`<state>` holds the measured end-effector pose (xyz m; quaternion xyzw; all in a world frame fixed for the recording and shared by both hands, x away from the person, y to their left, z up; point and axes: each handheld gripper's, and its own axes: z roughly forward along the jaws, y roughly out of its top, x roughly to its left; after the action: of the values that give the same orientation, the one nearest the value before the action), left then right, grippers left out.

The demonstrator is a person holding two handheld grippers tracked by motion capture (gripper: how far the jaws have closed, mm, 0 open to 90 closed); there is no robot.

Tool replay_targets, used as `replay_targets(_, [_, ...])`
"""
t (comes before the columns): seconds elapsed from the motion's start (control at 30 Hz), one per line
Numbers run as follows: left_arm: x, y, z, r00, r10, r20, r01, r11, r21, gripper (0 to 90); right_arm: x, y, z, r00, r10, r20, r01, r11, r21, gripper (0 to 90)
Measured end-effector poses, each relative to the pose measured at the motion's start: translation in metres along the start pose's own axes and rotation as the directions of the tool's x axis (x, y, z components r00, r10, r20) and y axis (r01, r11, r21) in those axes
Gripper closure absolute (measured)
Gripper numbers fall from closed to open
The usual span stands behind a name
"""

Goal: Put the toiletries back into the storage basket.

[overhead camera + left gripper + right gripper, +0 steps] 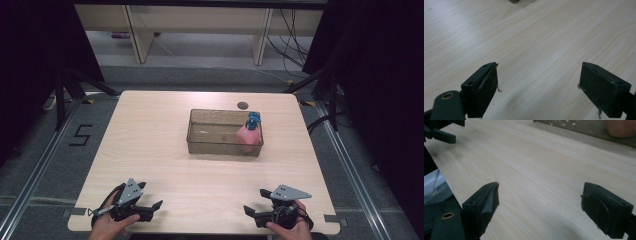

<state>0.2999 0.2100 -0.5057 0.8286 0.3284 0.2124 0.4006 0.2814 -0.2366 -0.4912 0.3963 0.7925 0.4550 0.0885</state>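
A clear brownish plastic bin (200,142) stands on the far middle of the wooden table (150,150). Inside its right end leans a pink bottle (249,135) with a blue cap (253,120). My left gripper (155,209) rests near the table's front left edge, held by a hand, jaws wide apart over bare wood (539,75). My right gripper (249,212) rests near the front right edge, also open with nothing between its jaws (539,197). In the right gripper view the bin's wall (584,127) and the blurred pink bottle (621,127) appear at the top.
A small dark round hole or grommet (242,105) sits in the table behind the bin. The number 5 (80,135) is marked on the floor at the left. Dark tripod legs stand at both sides of the table.
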Motion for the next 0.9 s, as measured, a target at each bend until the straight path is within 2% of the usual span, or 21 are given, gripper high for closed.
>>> replay_targets(0.03, [0.0001,0.0001,0.0,1.0,0.002,-0.001,-0.002,1.0,0.0,15.0,0.0,0.0001,0.0002,0.9998,-0.022,0.005,0.021,1.0,0.017,15.6])
replay_targets(0.07, [-0.0022,-0.0005,0.0002,0.9996,-0.029,0.006,0.029,0.9996,-0.003,15.0,0.0004,-0.0006,0.0023,0.9995,-0.03,-0.002,0.03,0.999,0.015,15.6])
replay_targets(0.1, [-0.0025,-0.0007,0.0003,0.9994,-0.034,0.007,0.034,0.9994,-0.001,15.0,-0.0007,-0.0004,0.0023,0.9979,-0.064,0.007,0.064,0.998,0.025,15.6])
replay_targets(0.13, [-0.0025,-0.0005,-0.0007,0.9995,-0.031,0.006,0.031,0.9995,0.01,15.0,-0.0001,-0.0007,0.003,0.9973,-0.072,0.014,0.071,0.997,0.026,15.6])
replay_targets(0.2, [-0.0036,-0.0007,0.0002,0.999,-0.045,0.008,0.045,0.999,0.0,15.0,0.0006,-0.0011,0.0041,0.9975,-0.071,0.0,0.071,0.997,0.038,15.6])
replay_targets(0.3, [-0.0008,-0.0002,0.0002,1.0,-0.007,0.001,0.007,1.0,0.005,15.0,0.0007,-0.0013,0.0047,0.9972,-0.074,0.002,0.074,0.996,0.043,15.6])
replay_targets(0.37, [-0.0021,-0.0006,0.0,0.9997,-0.024,0.008,0.024,0.9997,0.009,15.0,0.0006,-0.0017,0.0061,0.9972,-0.075,-0.003,0.075,0.996,0.049,15.6])
replay_targets(0.4, [-0.0018,-0.0004,0.0,0.9998,-0.02,0.007,0.02,0.9998,0.009,15.0,0.0016,-0.0022,0.006,0.9979,-0.064,0.009,0.064,0.996,0.055,15.6])
replay_targets(0.43, [-0.0015,-0.0003,-0.0001,0.9998,-0.016,0.007,0.016,0.9998,0.008,15.0,0.0024,-0.0025,0.0064,0.9984,-0.057,0.0,0.057,0.996,0.069,15.6])
replay_targets(0.47, [-0.002,-0.0004,-0.0002,0.9998,-0.021,0.003,0.021,0.9997,0.008,15.0,0.0019,-0.0026,0.0068,0.9971,-0.075,0.009,0.075,0.995,0.073,15.6])
replay_targets(0.5, [-0.0039,-0.0007,0.0001,0.9989,-0.047,0.0,0.047,0.9989,0.003,15.0,0.0018,-0.0028,0.0076,0.9964,-0.085,0.006,0.084,0.994,0.072,15.6])
replay_targets(0.53, [-0.0038,-0.0006,0.0003,0.999,-0.044,0.01,0.044,0.999,-0.001,15.0,0.0036,-0.0033,0.0079,0.9978,-0.066,0.003,0.065,0.995,0.082,15.6])
replay_targets(0.57, [-0.0039,-0.0008,0.0007,0.9988,-0.048,0.012,0.048,0.9988,-0.007,15.0,0.0019,-0.003,0.0078,0.9957,-0.092,0.008,0.091,0.992,0.088,15.7])
replay_targets(0.7, [-0.0025,-0.0001,-0.0009,0.9995,-0.029,0.011,0.028,0.9995,0.01,15.0,0.0018,-0.0036,0.0091,0.9958,-0.091,0.003,0.091,0.99,0.104,15.7])
replay_targets(0.9, [-0.0028,-0.0001,-0.0007,0.9994,-0.032,0.011,0.031,0.9995,0.008,15.0,0.0021,-0.0039,0.0099,0.9958,-0.091,0.004,0.09,0.99,0.107,15.7])
